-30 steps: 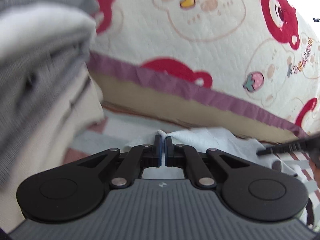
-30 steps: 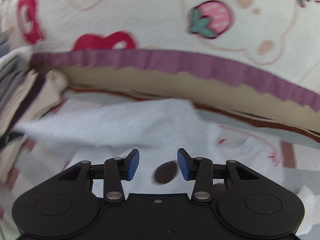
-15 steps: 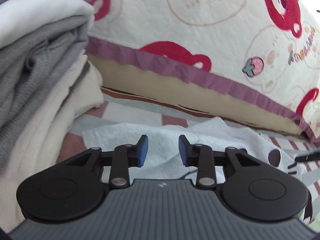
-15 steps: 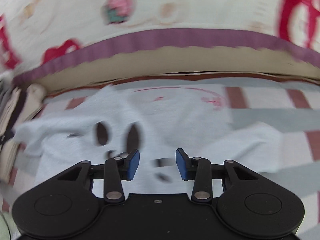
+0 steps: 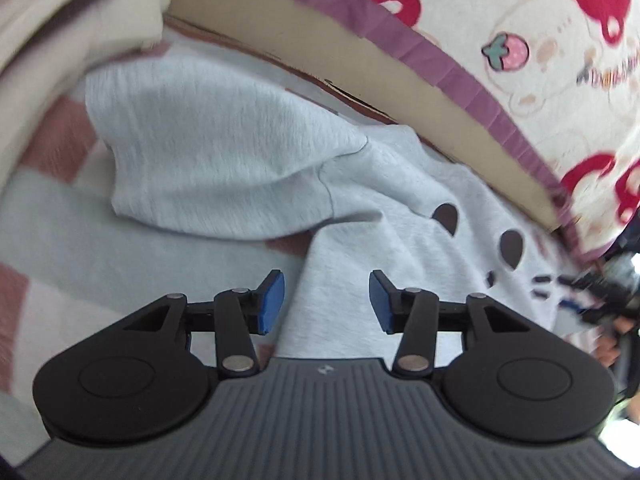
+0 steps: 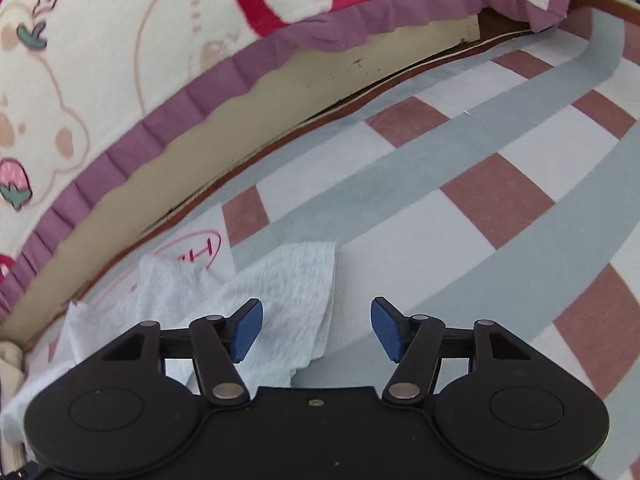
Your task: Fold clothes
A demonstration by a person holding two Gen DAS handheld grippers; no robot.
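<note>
- Left claw (image 5: 326, 300): wide apart, holding nothing, low centre of the left wrist frame, over the edge of the sweatshirt (image 5: 248, 156).
- Sweatshirt: pale grey, lying on the checked sheet (image 5: 72, 224); a sleeve fills the upper left, the body with dark spots runs toward the right.
- Right claw (image 6: 316, 328): wide apart, empty, low centre of the right wrist frame. Its left finger sits above the garment's fleecy edge (image 6: 280, 292); its right finger is over bare sheet (image 6: 460, 168).
- Quilt (image 6: 100, 60): bear and strawberry print with a purple border, across the top of both frames.
- Folded clothes (image 5: 60, 20): blurred, upper left of the left wrist frame.
</note>
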